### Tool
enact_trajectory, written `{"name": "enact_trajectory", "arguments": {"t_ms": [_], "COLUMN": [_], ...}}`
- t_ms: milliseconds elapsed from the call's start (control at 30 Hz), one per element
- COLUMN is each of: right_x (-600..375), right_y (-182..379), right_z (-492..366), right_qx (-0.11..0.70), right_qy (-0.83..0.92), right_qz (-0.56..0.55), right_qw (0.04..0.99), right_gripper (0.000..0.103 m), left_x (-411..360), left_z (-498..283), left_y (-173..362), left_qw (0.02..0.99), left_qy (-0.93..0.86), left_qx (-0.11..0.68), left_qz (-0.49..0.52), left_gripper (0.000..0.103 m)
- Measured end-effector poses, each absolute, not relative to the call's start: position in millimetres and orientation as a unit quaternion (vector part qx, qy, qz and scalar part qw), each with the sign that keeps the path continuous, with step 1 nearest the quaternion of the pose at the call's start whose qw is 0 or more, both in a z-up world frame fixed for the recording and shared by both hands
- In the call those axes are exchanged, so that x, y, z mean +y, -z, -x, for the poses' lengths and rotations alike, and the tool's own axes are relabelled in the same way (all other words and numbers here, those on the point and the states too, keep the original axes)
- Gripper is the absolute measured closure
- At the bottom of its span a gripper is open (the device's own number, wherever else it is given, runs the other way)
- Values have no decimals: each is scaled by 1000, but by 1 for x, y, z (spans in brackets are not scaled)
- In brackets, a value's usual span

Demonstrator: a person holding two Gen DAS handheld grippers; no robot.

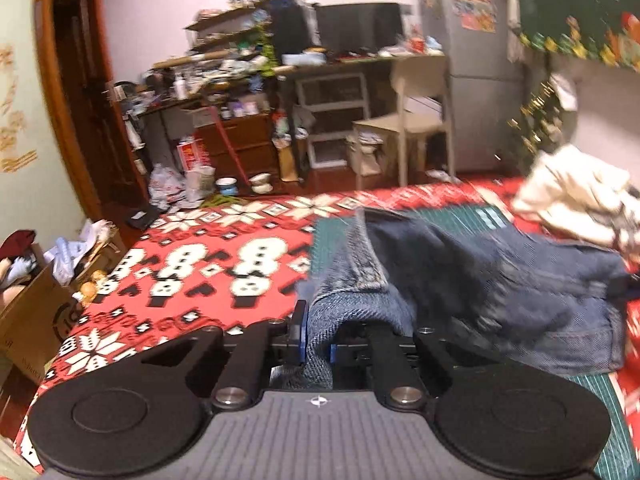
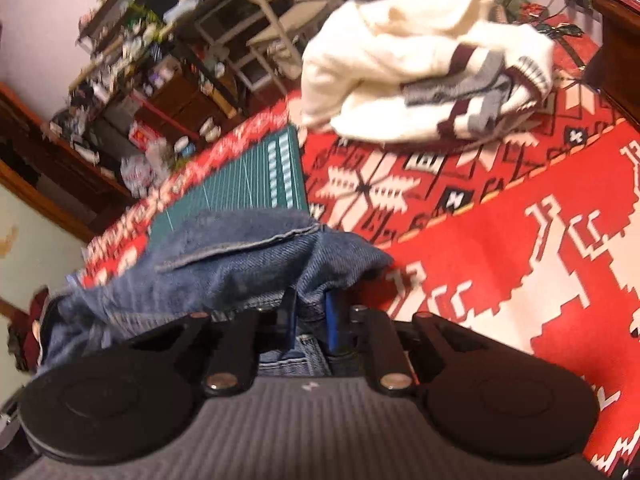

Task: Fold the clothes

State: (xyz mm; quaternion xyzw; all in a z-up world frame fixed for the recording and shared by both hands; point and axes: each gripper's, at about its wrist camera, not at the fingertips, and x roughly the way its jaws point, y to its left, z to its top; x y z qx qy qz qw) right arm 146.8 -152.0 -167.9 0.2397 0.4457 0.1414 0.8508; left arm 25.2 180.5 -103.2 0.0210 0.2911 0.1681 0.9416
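Blue denim jeans (image 1: 460,280) lie bunched over a green cutting mat (image 1: 472,216) on a bed with a red patterned blanket (image 1: 208,256). My left gripper (image 1: 318,340) is shut on a fold of the denim, which rises between its fingers. In the right wrist view the same jeans (image 2: 248,260) drape over my right gripper (image 2: 312,320), which is shut on another part of the cloth. The green mat (image 2: 248,184) shows beyond the denim. The views are blurred by motion.
A cream sweater with maroon and grey stripes (image 2: 424,76) lies crumpled on the blanket (image 2: 520,208) behind the jeans, also seen as a sweater (image 1: 580,200) at right. Beyond the bed stand a cluttered desk (image 1: 248,72), a pale chair (image 1: 412,120) and cardboard boxes (image 1: 36,304) at left.
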Motion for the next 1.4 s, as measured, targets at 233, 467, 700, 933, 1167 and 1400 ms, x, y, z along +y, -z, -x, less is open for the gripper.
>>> {"name": "enact_trajectory", "arguments": {"t_ms": [233,467,700,933,1167,1400], "right_x": [-154,-152,-143,-139,-131,-113], "right_y": [152,136,164,179,169,159], "right_z": [-150,-166,-188,-196,-193,-188], "right_qx": [401,362,397,393,374,353], "right_qy": [-151,-180,-190,-200,-208,-199], "right_qz": [-251,-279,-286,-318,-318,-262], "right_qw": [868,871,851,839,846,876], "right_gripper": [88,89,77,43,30,55], "left_x": [202,232,250,262,265,265], "left_z": [-45,-70,-80,-84,-81,-83], "left_y": [99,107,119,130,129,132], "left_qw": [941,937,928,919,915,914], "left_qy": [-166,-162,-169,-181,-192,-189], "left_qx": [294,309,326,338,337,341], "left_qz": [2,32,68,95,114,108], "left_gripper": [94,94,86,79,74,82]}}
